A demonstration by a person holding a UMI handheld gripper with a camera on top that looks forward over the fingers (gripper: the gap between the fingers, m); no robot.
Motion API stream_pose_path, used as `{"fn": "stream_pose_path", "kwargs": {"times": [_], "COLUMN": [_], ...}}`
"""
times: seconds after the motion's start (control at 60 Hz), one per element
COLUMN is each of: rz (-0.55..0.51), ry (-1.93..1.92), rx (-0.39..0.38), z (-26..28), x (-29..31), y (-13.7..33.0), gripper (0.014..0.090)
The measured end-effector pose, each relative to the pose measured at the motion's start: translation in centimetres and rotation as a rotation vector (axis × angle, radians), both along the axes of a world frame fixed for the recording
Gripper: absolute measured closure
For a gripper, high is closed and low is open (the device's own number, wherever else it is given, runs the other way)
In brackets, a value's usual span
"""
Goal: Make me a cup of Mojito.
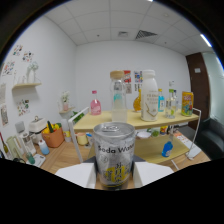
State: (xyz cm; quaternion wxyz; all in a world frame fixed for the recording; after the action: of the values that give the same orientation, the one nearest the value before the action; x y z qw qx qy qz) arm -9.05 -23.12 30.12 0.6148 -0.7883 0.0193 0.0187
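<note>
The gripper (114,176) holds a soda water can (114,154) upright, its 2 white fingers (76,175) pressing on either side. Beyond it, a shelf (100,120) carries a clear bottle (117,97) and a white bottle (149,95) (labels unreadable).

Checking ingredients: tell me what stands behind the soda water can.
Behind the soda water can, between the gripper fingers, a clear bottle stands on the shelf; its base is hidden.
</note>
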Motion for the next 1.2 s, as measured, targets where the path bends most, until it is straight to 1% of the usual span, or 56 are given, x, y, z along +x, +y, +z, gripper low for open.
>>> {"fn": "stream_pose_path", "kwargs": {"times": [0.183,0.283,0.317,0.5,0.917,1.05,1.067,1.2], "rz": [0.017,0.016,0.012,0.021,-0.051,-0.063,-0.058,-0.061], "ry": [0.087,0.258,0.329,0.710,1.773,2.000,2.028,2.107], "rx": [-0.061,-0.090,-0.089,-0.089,-0.062,-0.044,-0.047,-0.038], "z": [-7.0,-9.1,-9.4,-9.8,-7.9,-7.5,-7.0,-7.0], "x": [1.4,1.7,1.9,2.2,6.1,6.5,7.2,7.1], "y": [0.1,0.6,0.8,1.6,2.4,2.8,2.5,3.0], "gripper": [0.0527,0.0526,0.0526,0.0527,0.0531,0.0529,0.0528,0.0530]}}
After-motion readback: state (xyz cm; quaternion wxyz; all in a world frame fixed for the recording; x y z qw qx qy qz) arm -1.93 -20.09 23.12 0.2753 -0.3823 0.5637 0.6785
